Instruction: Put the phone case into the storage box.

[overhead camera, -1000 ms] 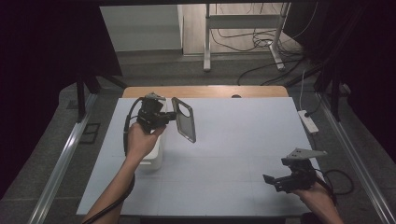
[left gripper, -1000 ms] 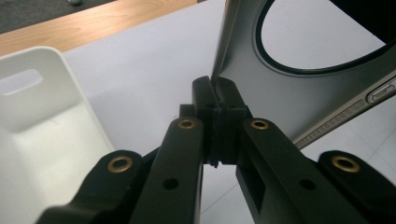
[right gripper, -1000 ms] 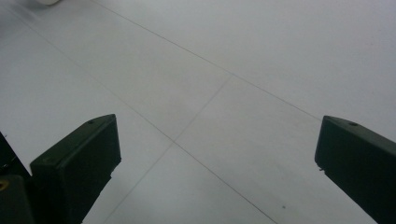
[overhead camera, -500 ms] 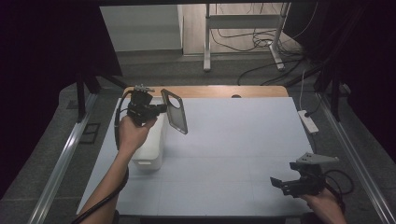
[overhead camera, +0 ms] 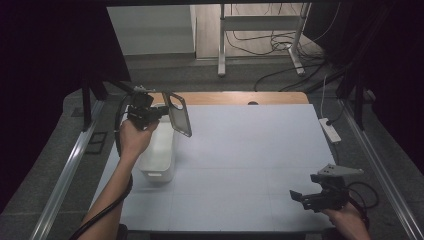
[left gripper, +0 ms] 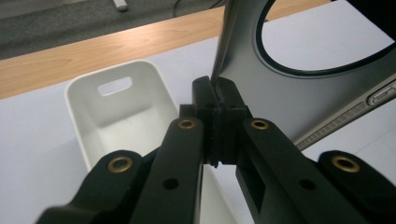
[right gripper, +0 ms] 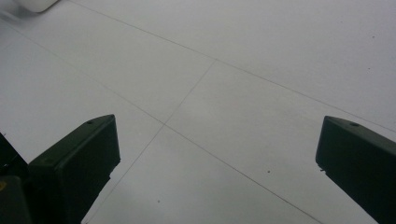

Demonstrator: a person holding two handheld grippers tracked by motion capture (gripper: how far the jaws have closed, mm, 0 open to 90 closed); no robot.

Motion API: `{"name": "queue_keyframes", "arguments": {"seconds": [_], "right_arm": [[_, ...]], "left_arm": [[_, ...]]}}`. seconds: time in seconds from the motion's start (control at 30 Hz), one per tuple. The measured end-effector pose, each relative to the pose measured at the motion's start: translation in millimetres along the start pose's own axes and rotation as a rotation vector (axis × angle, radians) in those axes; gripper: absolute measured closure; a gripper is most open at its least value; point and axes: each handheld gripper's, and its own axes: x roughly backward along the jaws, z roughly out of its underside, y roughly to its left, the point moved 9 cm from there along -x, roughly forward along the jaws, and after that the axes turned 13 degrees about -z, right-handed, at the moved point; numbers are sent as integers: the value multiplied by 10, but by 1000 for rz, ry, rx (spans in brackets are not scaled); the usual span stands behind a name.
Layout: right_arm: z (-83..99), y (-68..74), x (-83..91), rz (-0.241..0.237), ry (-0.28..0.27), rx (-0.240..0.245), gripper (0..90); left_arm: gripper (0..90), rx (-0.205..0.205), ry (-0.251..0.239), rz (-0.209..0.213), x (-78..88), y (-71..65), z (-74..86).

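While I look down from the high view, my left gripper (overhead camera: 162, 111) is clamped on the edge of a thin, flat phone case (overhead camera: 177, 113), dark with rounded corners and a camera cutout; it hangs in the air over the far end of the white plastic bin (overhead camera: 159, 159), long axis slanting down toward the table's (overhead camera: 240, 150) middle. My right gripper (overhead camera: 300, 198) rests low at the near right, spread wide, holding nothing.

Seen from my left gripper view, the pads pinch the case's smooth grey rim, with the glossy, round-cornered bin below.

Seen from my right gripper view, the matte black jaws stand well apart over the pale, seamed tabletop.
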Motion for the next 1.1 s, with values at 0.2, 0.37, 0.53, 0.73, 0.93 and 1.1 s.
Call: {"name": "queue_keyframes", "arguments": {"seconds": [0.2, 0.37, 0.53, 0.73, 0.93, 1.1], "right_arm": [[2, 1, -6, -1, 2, -3, 6], [3, 2, -10, -2, 5, -2, 8], [4, 1, -11, -5, 6, -2, 10], [5, 3, -13, -7, 8, 0, 13], [7, 5, -12, -9, 11, 1, 15], [7, 8, -17, -11, 12, 4, 16]], "left_arm": [[890, 22, 2, -41, -12, 136, -34], [891, 38, 5, -68, -27, 231, -58], [890, 65, 13, -97, -75, 342, -65], [890, 82, 21, -125, -134, 446, -75], [890, 98, 32, -149, -195, 532, -82], [890, 109, 35, -166, -227, 608, -91]]}}
